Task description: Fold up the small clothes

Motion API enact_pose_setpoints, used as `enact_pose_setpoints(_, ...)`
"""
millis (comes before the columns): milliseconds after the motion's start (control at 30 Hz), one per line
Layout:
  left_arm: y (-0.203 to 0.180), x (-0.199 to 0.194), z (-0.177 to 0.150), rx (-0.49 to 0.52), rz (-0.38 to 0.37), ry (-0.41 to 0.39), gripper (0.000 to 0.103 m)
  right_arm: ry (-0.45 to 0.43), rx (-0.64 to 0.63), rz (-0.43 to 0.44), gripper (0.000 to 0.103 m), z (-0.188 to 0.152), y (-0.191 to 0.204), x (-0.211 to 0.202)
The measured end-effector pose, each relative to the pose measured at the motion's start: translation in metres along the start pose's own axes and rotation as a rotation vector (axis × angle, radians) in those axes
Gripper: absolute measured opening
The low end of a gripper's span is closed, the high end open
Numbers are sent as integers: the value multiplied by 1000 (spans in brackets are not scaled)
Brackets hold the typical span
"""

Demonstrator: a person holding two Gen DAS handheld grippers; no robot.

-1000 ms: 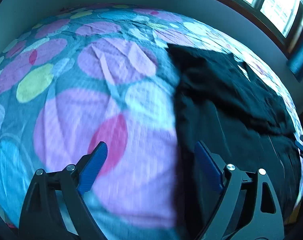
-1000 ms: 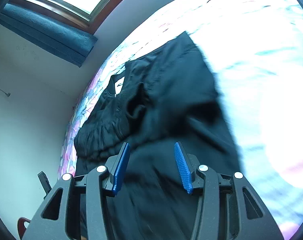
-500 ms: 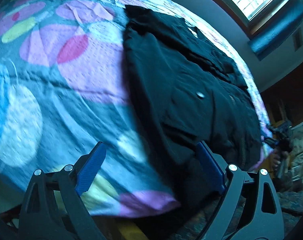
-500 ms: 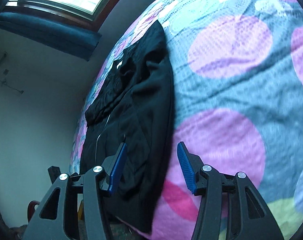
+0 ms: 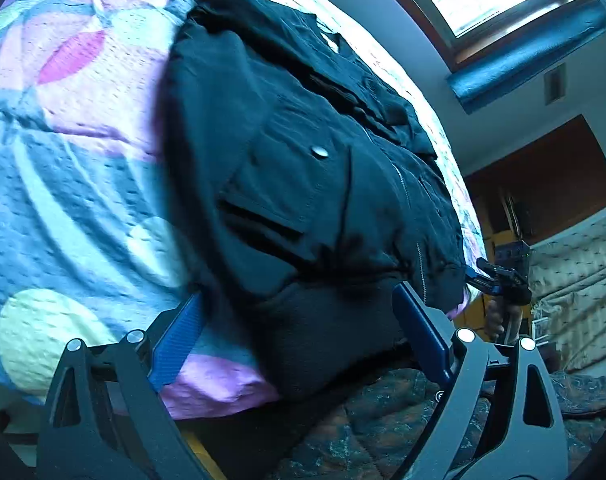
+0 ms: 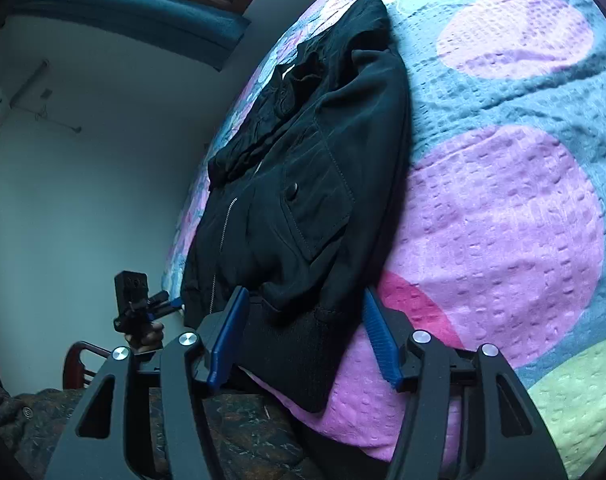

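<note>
A black zip-up jacket (image 5: 303, 152) lies flat on the bed, with its ribbed hem hanging over the near edge. My left gripper (image 5: 299, 320) is open at the hem's left part, and the ribbed band (image 5: 327, 332) lies between its blue pads without being pressed. My right gripper (image 6: 305, 332) is at the hem's right corner, where the jacket (image 6: 303, 184) ends. Its jaws are opening, with the ribbed band (image 6: 295, 344) between them and not clamped. Each view shows the other gripper: the right gripper (image 5: 499, 280) and the left gripper (image 6: 143, 304).
The bedspread (image 6: 503, 220) has large pink, purple and yellow circles on blue. A dark patterned quilt (image 5: 383, 420) lies below the bed edge. A window with a blue blind (image 5: 523, 52) is on the far wall. A red chair (image 6: 77, 360) stands at lower left.
Both views pulled back from over the jacket's body to the near edge of the bed. The hem now sits between both pairs of fingers. The right jaws stand wider than before.
</note>
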State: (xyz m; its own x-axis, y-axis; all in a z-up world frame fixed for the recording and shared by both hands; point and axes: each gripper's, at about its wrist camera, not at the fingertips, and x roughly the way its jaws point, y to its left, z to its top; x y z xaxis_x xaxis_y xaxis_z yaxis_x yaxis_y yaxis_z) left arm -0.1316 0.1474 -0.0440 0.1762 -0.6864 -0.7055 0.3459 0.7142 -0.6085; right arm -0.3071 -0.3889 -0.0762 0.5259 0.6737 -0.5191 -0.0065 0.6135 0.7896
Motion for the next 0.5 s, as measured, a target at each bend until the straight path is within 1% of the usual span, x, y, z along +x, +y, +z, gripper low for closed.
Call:
enact_pose_setpoints(133, -2, 3, 2, 45, -2, -7, 91, 8, -16, -17, 61, -3, 5, 0)
enact_pose_setpoints(200, -3, 5, 5, 68, -4, -14, 91, -26, 5, -30, 59, -2, 2, -4)
enact_pose_setpoints(267, -5, 7, 8, 81, 7, -19, 91, -36, 36, -19, 59, -3, -3, -6)
enact_pose_setpoints(300, -7, 8, 9, 89, 21, -20, 91, -26, 30, -23, 60, -3, -2, -6)
enact_pose_setpoints(333, -10, 9, 9, 101, 38, -19, 91, 1, 13, -26, 60, -5, 1, -5)
enact_pose_setpoints(367, -14, 9, 7, 116, 59, -17, 91, 46, -5, -16, 61, -6, 3, -1)
enact_pose_setpoints(400, -16, 9, 6, 143, 73, -7, 91, 89, -39, -13, 64, -11, 9, 5)
enact_pose_setpoints(433, -21, 9, 2, 168, 79, 1, 90, 100, -74, -18, 64, -13, 14, 6)
enact_pose_setpoints(500, -24, 9, -1, 180, 78, 14, 88, 146, -79, 24, 63, -18, 19, 12)
